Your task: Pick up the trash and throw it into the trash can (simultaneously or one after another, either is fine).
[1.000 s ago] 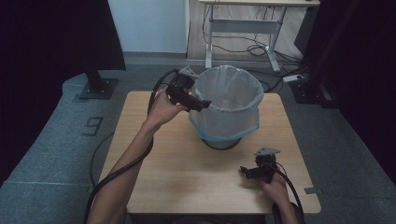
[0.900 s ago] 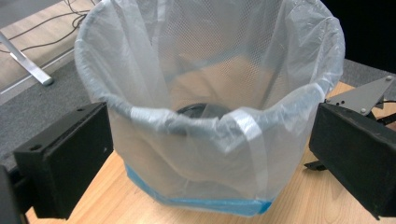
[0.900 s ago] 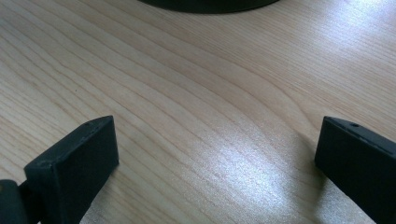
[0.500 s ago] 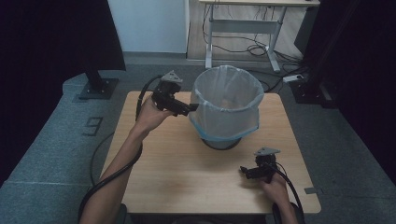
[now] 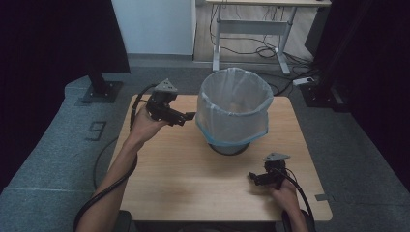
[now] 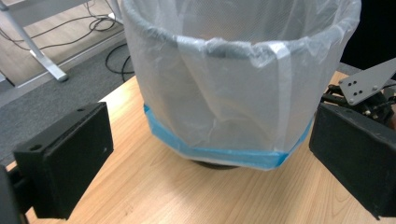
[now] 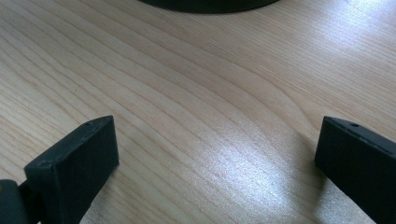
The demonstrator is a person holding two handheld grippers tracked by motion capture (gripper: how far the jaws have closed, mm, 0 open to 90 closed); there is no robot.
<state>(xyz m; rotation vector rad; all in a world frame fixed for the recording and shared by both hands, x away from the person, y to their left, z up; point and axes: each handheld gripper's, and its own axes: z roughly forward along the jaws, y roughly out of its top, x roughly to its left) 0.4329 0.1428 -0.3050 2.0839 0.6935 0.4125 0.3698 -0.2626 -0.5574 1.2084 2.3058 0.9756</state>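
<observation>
A bin lined with a translucent white bag, a blue band at the bag's lower edge, stands at the back middle of the wooden table. My left gripper hovers just left of the bin, apart from it, pointing at its side. In the left gripper view the gripper is open and holds nothing, with the bin close ahead. My right gripper rests low near the table's front right, open and holding nothing. The right gripper view has this gripper over bare wood, the bin's dark base at the top.
A white-legged desk with cables beneath stands on the floor behind the table. A dark stand base sits at the back left and a power strip at the back right. The right gripper's grey plate shows beside the bin.
My left gripper has drawn back to the left, from touching the bin's rim to a spot clear of the bin. The right gripper has stayed still.
</observation>
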